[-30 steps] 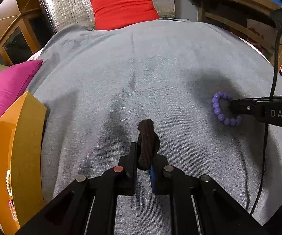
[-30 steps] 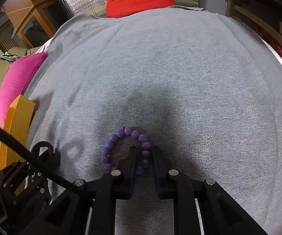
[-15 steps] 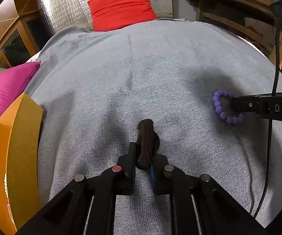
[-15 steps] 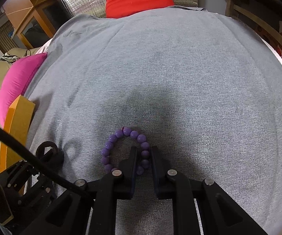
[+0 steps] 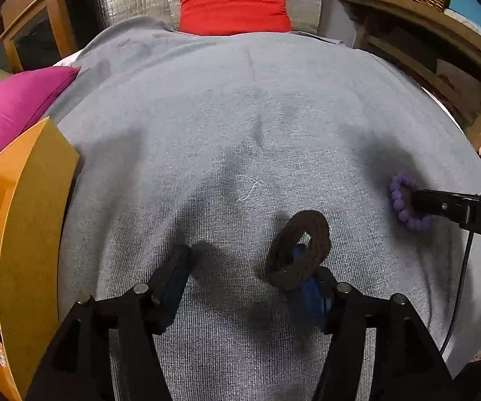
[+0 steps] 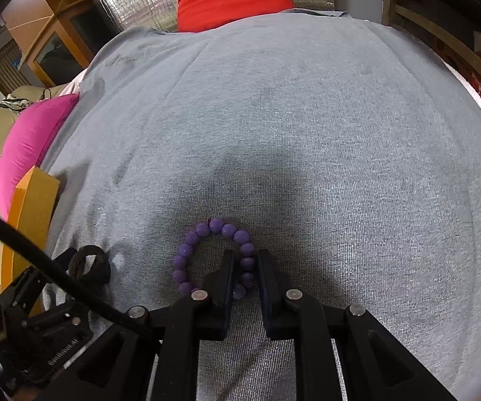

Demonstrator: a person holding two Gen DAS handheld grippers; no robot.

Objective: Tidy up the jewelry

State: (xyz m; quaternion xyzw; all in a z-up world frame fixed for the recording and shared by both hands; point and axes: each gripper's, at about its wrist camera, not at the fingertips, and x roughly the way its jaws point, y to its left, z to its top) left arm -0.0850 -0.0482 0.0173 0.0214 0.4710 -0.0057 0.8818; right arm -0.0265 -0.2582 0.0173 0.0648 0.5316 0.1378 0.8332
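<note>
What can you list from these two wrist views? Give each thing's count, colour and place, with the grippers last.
brown ring bracelet: one, dark brown, propped against the left gripper's right finger.
purple bead bracelet: one, purple, on the cloth.
grey cloth: one, grey, covers the surface.
orange box: one, orange, left edge, beads inside.
pink cushion: one, magenta, far left.
red cushion: one, red, far end.
left gripper: black, jaws opening.
right gripper: black, clamped on the purple beads.

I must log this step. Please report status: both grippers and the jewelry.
Left gripper jaws opening, brown ring leaning on one finger. Right gripper shut on purple bracelet. Orange box left, nothing blocking.
</note>
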